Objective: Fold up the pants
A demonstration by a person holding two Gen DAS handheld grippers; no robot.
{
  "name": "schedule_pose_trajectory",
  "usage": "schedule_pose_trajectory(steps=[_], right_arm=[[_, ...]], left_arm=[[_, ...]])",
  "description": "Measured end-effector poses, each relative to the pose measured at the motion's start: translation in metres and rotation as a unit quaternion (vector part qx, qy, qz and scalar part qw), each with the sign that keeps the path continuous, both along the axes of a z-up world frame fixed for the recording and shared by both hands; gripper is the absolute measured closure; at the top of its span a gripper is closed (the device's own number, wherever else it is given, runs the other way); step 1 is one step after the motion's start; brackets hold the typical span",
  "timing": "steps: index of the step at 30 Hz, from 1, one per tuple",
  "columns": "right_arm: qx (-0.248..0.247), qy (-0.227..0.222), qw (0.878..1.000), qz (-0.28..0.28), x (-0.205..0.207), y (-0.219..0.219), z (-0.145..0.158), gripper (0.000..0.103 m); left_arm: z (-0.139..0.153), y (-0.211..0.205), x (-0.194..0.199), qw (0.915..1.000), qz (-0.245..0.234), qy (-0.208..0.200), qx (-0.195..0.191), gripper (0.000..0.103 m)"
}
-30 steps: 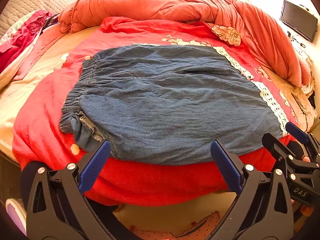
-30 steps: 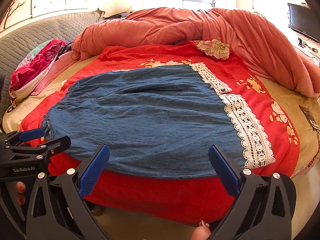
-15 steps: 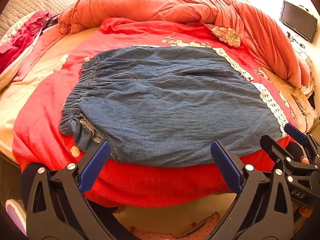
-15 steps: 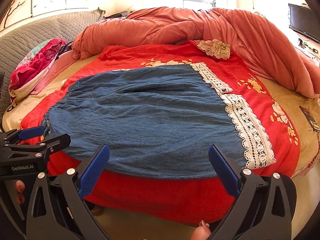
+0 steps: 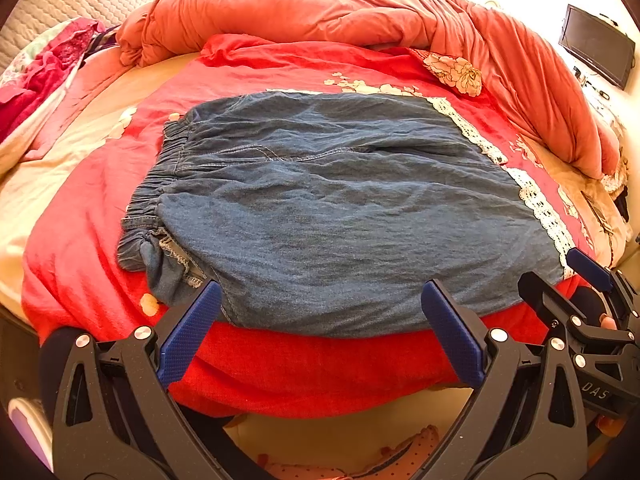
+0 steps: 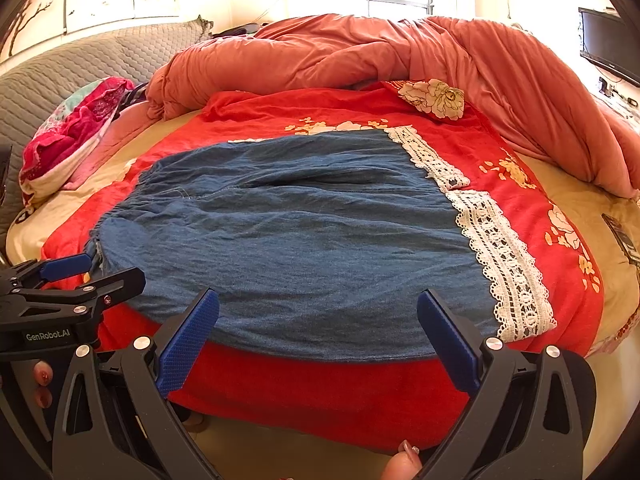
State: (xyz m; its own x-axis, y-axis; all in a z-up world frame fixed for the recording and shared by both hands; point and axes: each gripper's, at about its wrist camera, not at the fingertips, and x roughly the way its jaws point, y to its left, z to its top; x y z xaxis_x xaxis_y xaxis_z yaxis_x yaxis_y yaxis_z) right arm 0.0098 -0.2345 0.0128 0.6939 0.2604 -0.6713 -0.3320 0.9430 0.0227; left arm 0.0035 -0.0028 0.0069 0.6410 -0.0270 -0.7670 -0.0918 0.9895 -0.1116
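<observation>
Blue denim pants (image 5: 332, 208) lie flat on a red blanket (image 5: 280, 368), elastic waistband at the left, white lace hems (image 5: 540, 208) at the right. They also show in the right wrist view (image 6: 304, 240). My left gripper (image 5: 320, 332) is open and empty, just short of the pants' near edge. My right gripper (image 6: 316, 332) is open and empty at the same near edge, further right. Each gripper shows at the side of the other's view: the right one (image 5: 576, 288), the left one (image 6: 80, 276).
A bunched salmon duvet (image 6: 400, 52) lies along the back and right of the bed. Pink and red clothes (image 6: 68, 132) are piled at the left. A quilted grey headboard (image 6: 80, 64) stands behind. A TV (image 5: 596, 44) hangs at the right.
Both grippers have crept slightly forward toward the pants' near edge. The pants have not moved.
</observation>
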Motion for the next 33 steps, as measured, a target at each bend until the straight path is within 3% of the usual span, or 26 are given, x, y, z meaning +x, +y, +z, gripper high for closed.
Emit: schedule_pose_trajectory(steps=[15,29,33], right_arm=[[0.009,0.003,1.0,0.019,0.023,0.014,0.006,0.004],[-0.006,0.003,0.997,0.08,0.122,0.068,0.025,0.004],[0.001,0.021,0.995,0.095,0.155,0.084,0.028,0.004]], left_arm=[[0.002,0.02,0.019,0.9999,0.006,-0.003,-0.011,0.009],[0.024,0.109,0.092,0.9975,0.068,-0.005,0.015,0.009],[0.028,0.138,0.123,0.996,0.088,0.003,0.017,0.009]])
